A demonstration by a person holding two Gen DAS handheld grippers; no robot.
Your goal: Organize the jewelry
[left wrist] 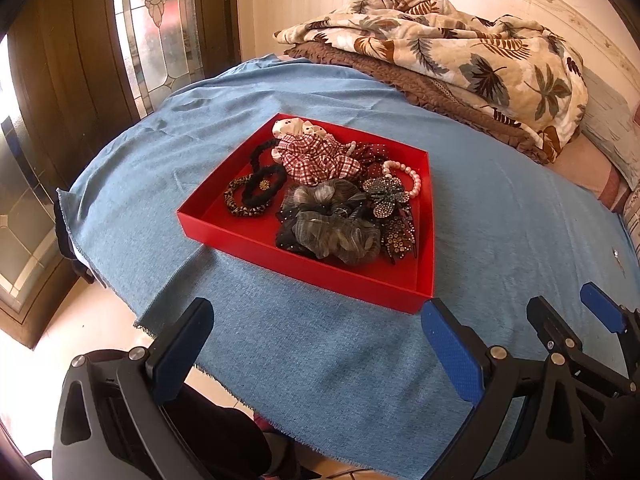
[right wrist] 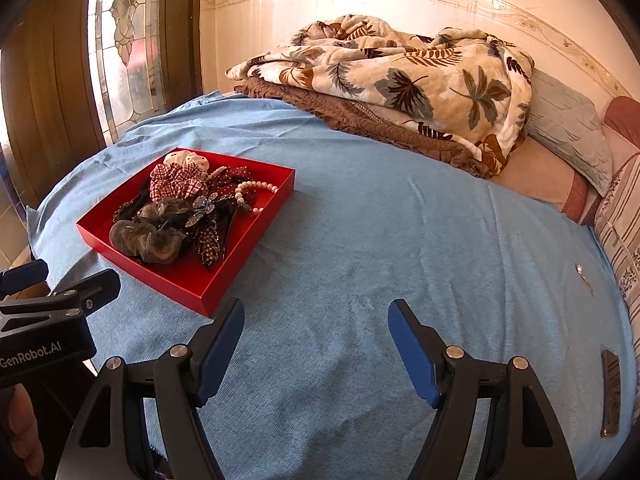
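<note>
Both pairs of fingers stand spread wide with nothing between them: the left gripper [left wrist: 316, 344] hovers just short of the red tray's [left wrist: 304, 268] near wall, the right gripper [right wrist: 316, 344] over bare blue cloth [right wrist: 400, 248] beside it. The cloth covers a bed, folded leaf-print blanket [right wrist: 400, 76] at the wall, stained-glass door [right wrist: 120, 36] left. The tray holds scrunchies [left wrist: 332, 232], hair ties [left wrist: 260, 192], a pearl bracelet [left wrist: 408, 176] and a rhinestone clip [left wrist: 384, 196].
</note>
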